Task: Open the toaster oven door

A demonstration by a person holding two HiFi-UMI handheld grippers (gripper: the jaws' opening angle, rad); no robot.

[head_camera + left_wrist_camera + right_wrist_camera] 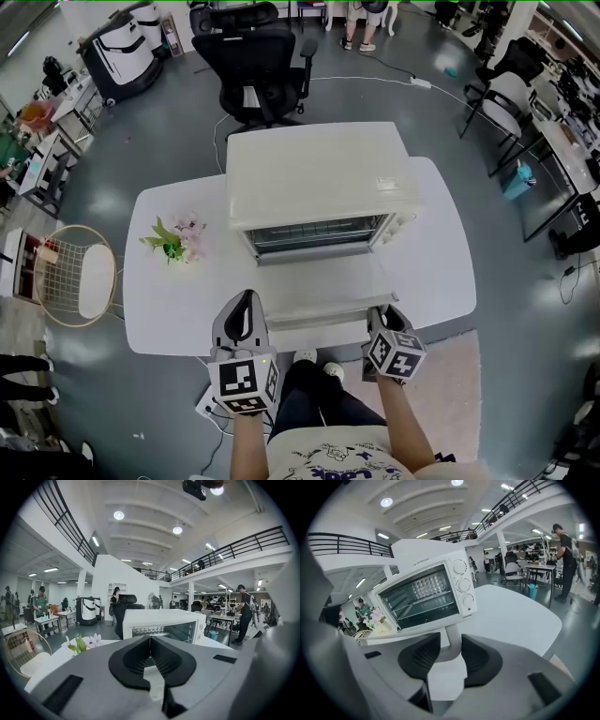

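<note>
Clamping right gripper (382,315) (451,638): its jaws press on the right end of the door handle (314,320) (452,630). The handle's white stem runs up between the black pads (423,658). The gripper sits at the near edge of the table (441,272) and angles downward.
Left gripper (247,298) (150,638): jaws together with the tips touching and nothing between them. It hovers over the table's near edge, just beside the near left corner of the door (317,281) (396,637).
Person: stands at the near side of the table with an arm behind each gripper. Dark trousers and light shoes show below the table edge.
Door: swung fully down and lying about level, reaching from the oven's front toward the person. The handle runs along its near edge.
Toaster oven (319,173) (159,623) (426,592): white, in the middle of the table, with its mouth open toward the person. A wire rack and heating bars show inside, and three knobs (463,585) stand in a column at the right of its front.
Table: white with rounded corners.
Flowers (180,241) (84,643): a small pink and green bunch on the table, left of the oven and apart from it.
Round wire chair (80,275): on the grey floor, left of the table.
Office chair (258,66): black, just beyond the table's far side.
Room: desks and standing people farther off, with balcony railings above.
</note>
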